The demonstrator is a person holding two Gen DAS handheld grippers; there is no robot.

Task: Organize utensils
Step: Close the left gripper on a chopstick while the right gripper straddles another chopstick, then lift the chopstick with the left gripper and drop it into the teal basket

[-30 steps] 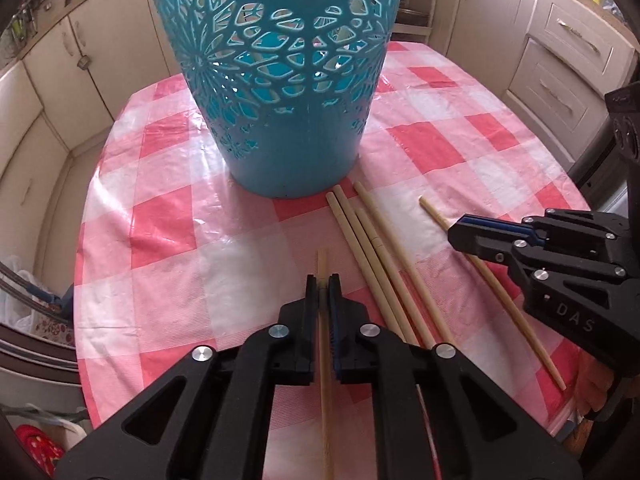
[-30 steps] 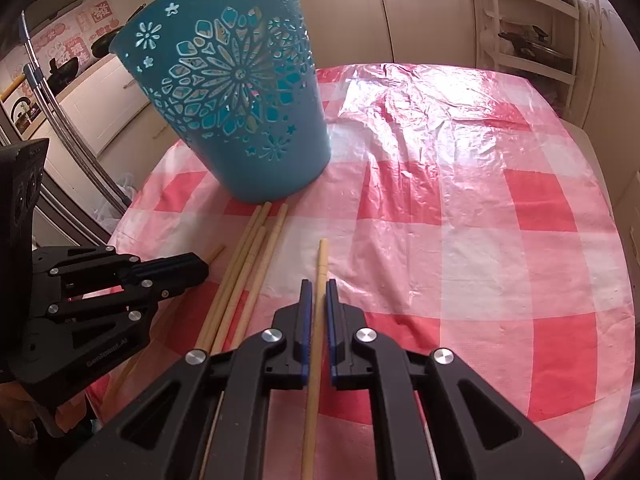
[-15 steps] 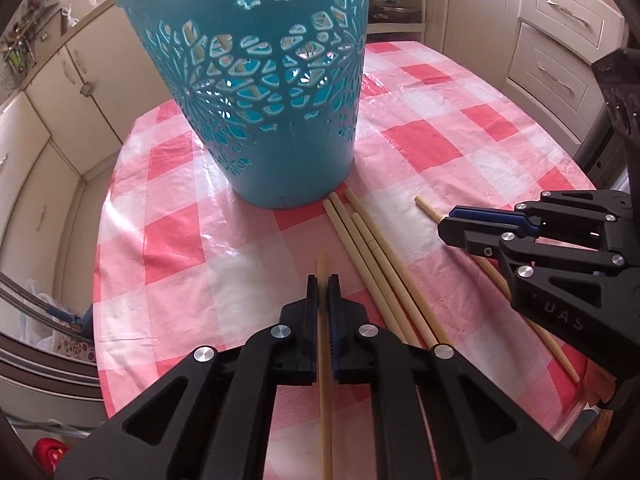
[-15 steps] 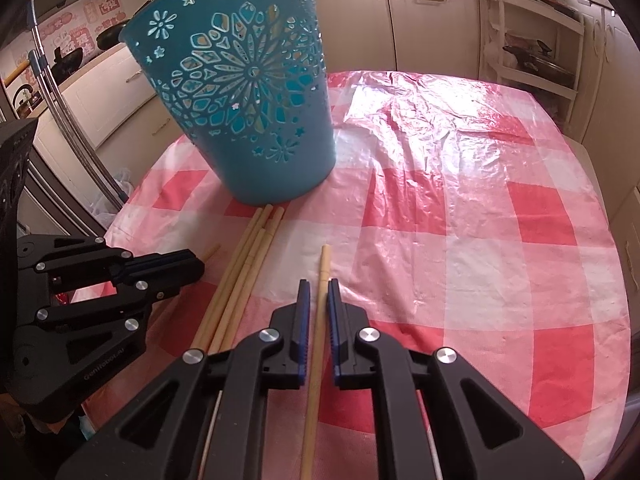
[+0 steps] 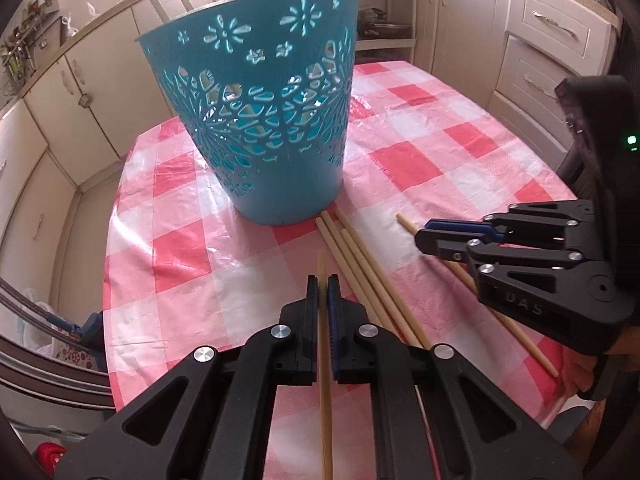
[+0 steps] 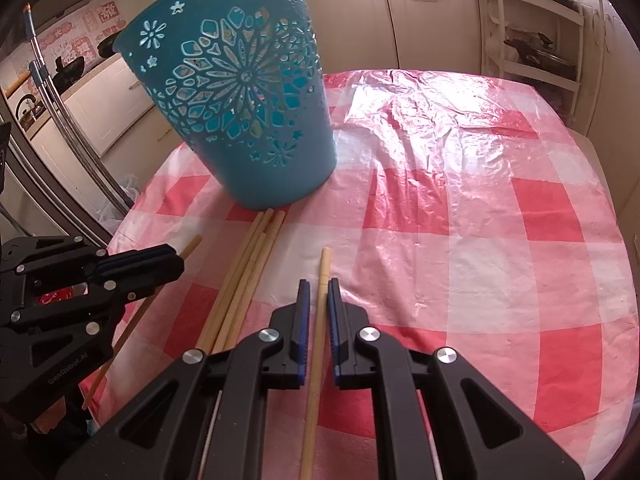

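Chopstick (image 5: 322, 344) sits clamped between left tool (image 5: 322, 284) pads.

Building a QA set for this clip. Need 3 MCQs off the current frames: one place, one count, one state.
1. Where do the loose chopsticks lie on the tablecloth?
A. inside the basket
B. with their far ends just in front of the blue basket's base
C. on the floor

2. How many loose chopsticks lie bunched there?
A. three
B. one
C. six

3. What is the left gripper doing?
A. open, empty
B. shut on the basket rim
C. shut on a chopstick

Key:
1 B, their ends sit near the blue basket.
2 A, three lie side by side.
3 C, its jaws pinch the held chopstick.
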